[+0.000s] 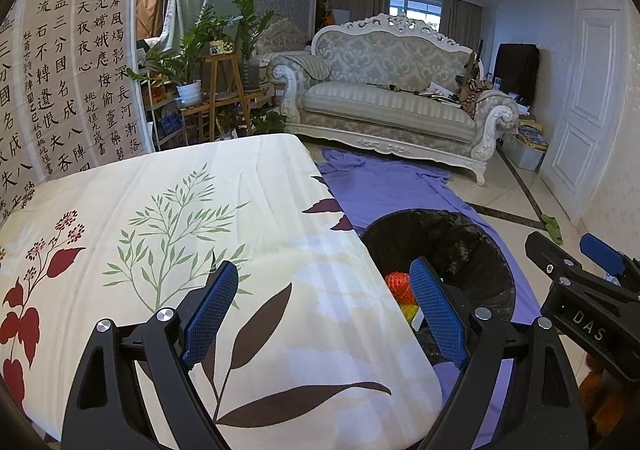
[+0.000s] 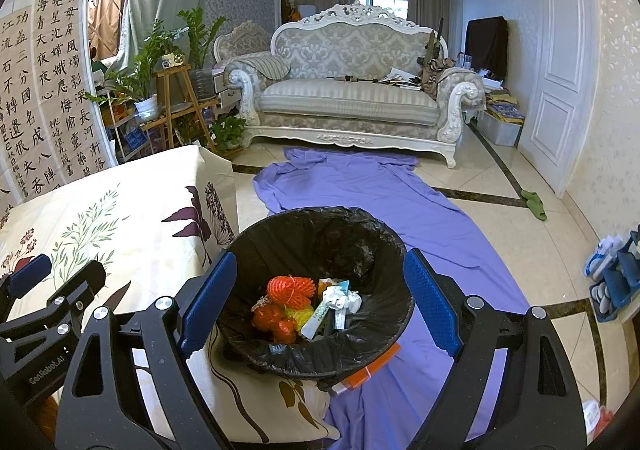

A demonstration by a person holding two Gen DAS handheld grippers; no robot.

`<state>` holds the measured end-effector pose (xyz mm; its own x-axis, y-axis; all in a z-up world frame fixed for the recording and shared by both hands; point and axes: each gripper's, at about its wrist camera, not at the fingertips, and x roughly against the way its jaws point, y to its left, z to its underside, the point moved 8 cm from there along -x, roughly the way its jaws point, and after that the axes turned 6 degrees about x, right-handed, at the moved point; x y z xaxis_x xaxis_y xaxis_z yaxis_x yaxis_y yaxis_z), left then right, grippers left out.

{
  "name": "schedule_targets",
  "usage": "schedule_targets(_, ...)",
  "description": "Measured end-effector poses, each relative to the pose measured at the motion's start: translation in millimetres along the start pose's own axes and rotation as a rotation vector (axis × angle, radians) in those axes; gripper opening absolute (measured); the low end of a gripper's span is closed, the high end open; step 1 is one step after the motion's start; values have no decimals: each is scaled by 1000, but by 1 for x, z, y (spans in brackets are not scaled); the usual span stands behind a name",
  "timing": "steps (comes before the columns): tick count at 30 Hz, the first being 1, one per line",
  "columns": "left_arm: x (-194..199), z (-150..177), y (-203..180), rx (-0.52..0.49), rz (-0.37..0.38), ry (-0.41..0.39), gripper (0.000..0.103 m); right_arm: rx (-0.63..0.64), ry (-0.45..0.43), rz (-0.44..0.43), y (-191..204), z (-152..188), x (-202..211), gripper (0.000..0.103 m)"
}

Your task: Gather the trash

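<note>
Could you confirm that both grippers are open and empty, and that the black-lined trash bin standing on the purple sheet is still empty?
Not quite: the black-lined trash bin already holds trash, including an orange net bag and crumpled white paper, as the right wrist view shows. The rest holds: left gripper and right gripper are open and empty.

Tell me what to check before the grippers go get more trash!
1. Left gripper open with nothing held: ok.
2. Right gripper open with nothing held: ok.
3. Trash bin upright with its black liner over the rim: ok.
4. Room left in the bin above the orange net and crumpled paper: ok.
5. More trash on the flowered tablecloth: none shows in these views; parts are hidden, so cannot tell.
6. Orange-and-white thing on the purple sheet below the bin, trash or not: cannot tell.
</note>
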<state>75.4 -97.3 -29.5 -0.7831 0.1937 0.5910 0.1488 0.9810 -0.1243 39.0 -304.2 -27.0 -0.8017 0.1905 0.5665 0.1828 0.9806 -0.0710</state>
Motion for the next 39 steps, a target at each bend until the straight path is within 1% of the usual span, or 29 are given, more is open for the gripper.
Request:
schedule_targets(9,3,-7,-5,9,2,-21,85,2,1,0,1,0,0,83)
schedule_targets(15,7,-9,-11,-14,31,-46,85,2,2,2,1,1,-1,83)
schedule_targets(27,0,-5,-8,2,48,-21,86,1,6,1,2,3,-1,83)
schedule_targets(34,-5,-6,1,-6,1,-35,86,6,9,-3,4,7,-3,83)
schedule_targets(39,-11,-7,21,23,-38,-13,86,24,15,-18,13,11,-7,83)
